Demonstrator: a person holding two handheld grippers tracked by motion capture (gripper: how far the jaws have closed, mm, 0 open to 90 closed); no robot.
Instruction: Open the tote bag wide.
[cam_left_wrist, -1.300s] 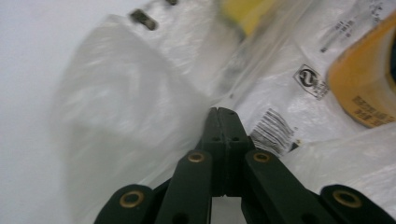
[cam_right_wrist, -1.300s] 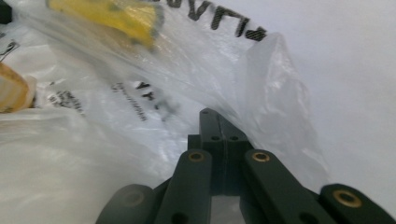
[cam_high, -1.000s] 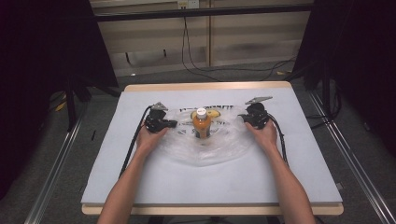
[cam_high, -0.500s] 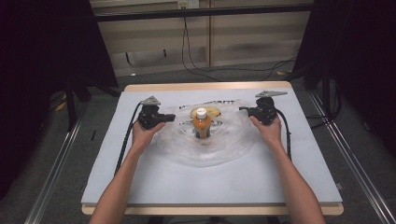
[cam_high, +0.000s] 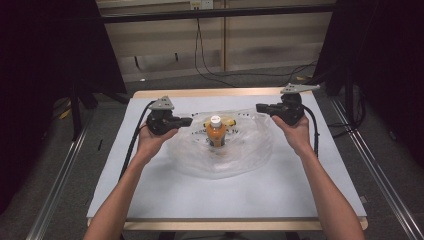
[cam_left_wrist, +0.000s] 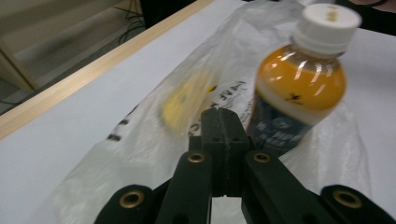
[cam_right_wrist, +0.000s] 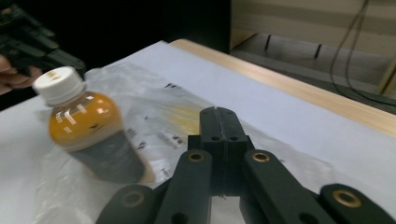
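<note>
A white sheet (cam_high: 150, 190) covered a wooden-edged table (cam_high: 240, 223) in a dim room, with dark curtains at both sides, pale wall panels behind and cables (cam_high: 205, 55) trailing on the grey floor. At the table's middle lay a clear plastic bag (cam_high: 222, 150) with an orange bottle (cam_high: 215, 131) standing upright on it. The left gripper (cam_high: 188, 120) and right gripper (cam_high: 260, 107) were held at the bag's opposite edges, each with its jaws pressed together, apparently pinching the plastic.
</note>
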